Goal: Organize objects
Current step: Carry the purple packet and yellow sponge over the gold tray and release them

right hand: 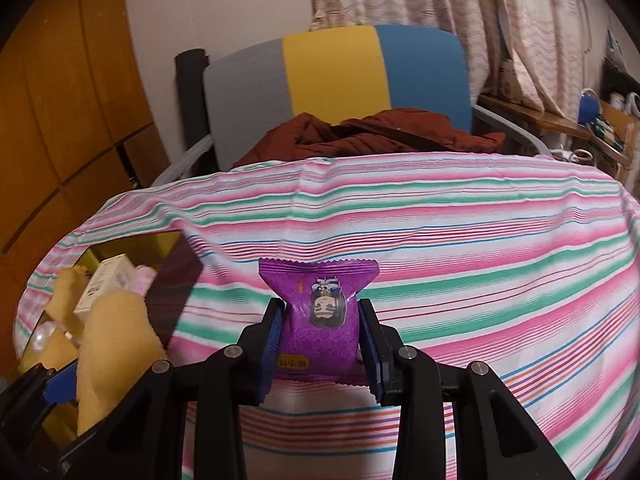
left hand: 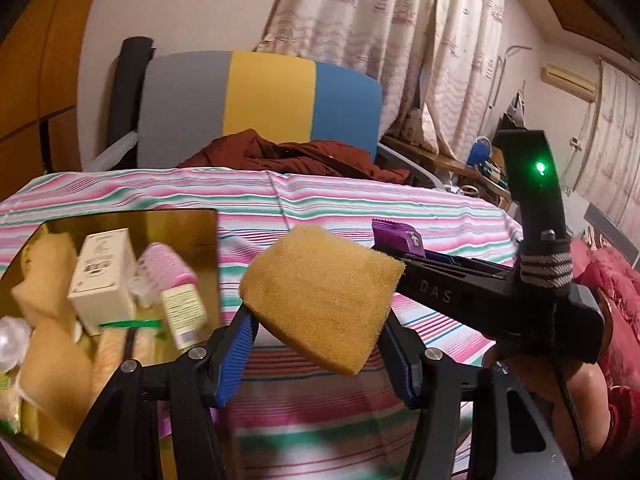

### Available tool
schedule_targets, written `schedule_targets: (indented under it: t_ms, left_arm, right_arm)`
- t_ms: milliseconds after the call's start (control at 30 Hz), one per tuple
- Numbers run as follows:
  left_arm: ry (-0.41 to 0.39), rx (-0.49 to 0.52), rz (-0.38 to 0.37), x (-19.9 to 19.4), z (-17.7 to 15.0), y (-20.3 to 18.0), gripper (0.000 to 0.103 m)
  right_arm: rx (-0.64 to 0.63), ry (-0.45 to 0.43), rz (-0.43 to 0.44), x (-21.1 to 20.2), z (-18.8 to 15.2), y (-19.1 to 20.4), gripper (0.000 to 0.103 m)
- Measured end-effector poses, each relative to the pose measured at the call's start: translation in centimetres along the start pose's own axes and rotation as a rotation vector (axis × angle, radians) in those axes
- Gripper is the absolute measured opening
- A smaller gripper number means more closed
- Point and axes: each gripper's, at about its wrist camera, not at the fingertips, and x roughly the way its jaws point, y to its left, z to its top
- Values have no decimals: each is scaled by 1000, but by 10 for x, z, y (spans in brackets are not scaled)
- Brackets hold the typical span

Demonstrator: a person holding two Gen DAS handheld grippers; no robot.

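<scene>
A yellow sponge point(left hand: 324, 288) is clamped between the blue pads of my left gripper point(left hand: 318, 318), held above the striped cloth. My right gripper point(right hand: 322, 340) is shut on a purple snack packet point(right hand: 320, 312) with a cartoon print, also lifted off the table. In the left wrist view the right gripper's black body with a green light is at the right, and the purple packet point(left hand: 396, 234) pokes out of its fingers just behind the sponge. In the right wrist view the held sponge point(right hand: 116, 344) shows at the lower left.
A gold-walled box point(left hand: 132, 216) at the left holds a white carton point(left hand: 102, 276), a pink roller point(left hand: 168, 264), a tube and more sponges. The pink and green striped tablecloth point(right hand: 440, 240) covers the table. Behind it stands a grey, yellow and blue chair point(left hand: 260, 96) with a dark red garment point(left hand: 288, 152).
</scene>
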Motion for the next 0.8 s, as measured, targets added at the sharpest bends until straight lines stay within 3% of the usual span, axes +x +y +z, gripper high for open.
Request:
schedule_targets:
  t_ms: [400, 800]
  left_arm:
    - [-37, -39, 89, -42, -7, 56, 60]
    - [-1, -149, 209, -57, -11, 133, 60]
  right_arm:
    - [-58, 0, 99, -13, 0, 58, 37]
    - [-116, 51, 233, 4, 9, 125, 37]
